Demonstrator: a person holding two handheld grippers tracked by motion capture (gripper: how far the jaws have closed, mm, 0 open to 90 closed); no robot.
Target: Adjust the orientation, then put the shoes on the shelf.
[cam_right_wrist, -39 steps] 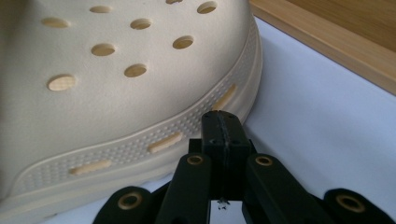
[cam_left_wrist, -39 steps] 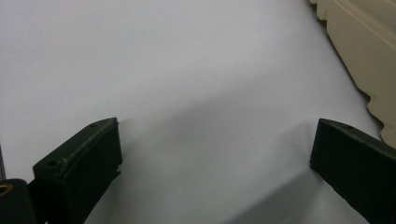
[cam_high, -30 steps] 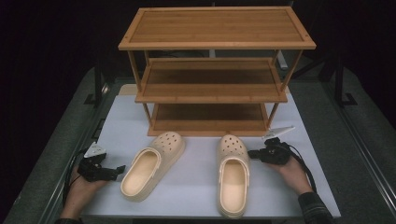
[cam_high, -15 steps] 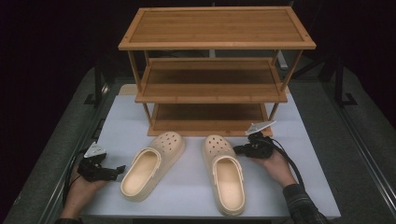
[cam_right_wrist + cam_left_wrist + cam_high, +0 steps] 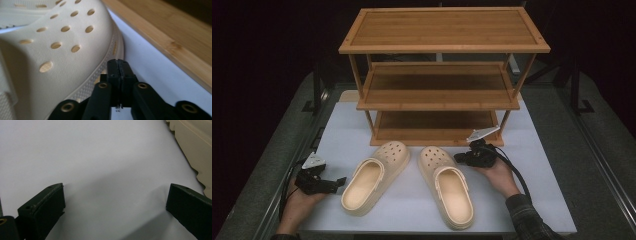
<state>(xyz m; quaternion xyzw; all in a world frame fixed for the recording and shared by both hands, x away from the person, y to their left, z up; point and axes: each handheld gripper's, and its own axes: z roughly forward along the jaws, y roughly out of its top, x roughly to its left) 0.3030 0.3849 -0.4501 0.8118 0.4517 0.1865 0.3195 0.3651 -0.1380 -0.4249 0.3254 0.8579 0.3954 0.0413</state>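
Observation:
Two beige perforated clogs lie toes-away on the white table top point(image 5: 537, 200). The left clog point(image 5: 372, 177) is angled; the right clog point(image 5: 447, 192) lies beside it. My right gripper point(image 5: 458, 159) rests at the right clog's toe side. In the right gripper view its tips point(image 5: 118, 62) meet against the clog's ribbed sole edge point(image 5: 100, 77); the jaws have just been opening slightly, with nothing between them. My left gripper point(image 5: 341, 182) sits left of the left clog, open, with bare table between its jaws point(image 5: 115, 205) and the clog's sole point(image 5: 197, 150) at the upper right.
A three-tier bamboo shoe rack point(image 5: 437, 90) stands at the back of the table, all its shelves bare. Its bottom board point(image 5: 175, 37) runs just right of my right gripper. Dark grey floor borders the table on both sides.
My right gripper has moved left along the table, and the right clog has slid left with it, ending close beside the left clog. The left hand has stayed put.

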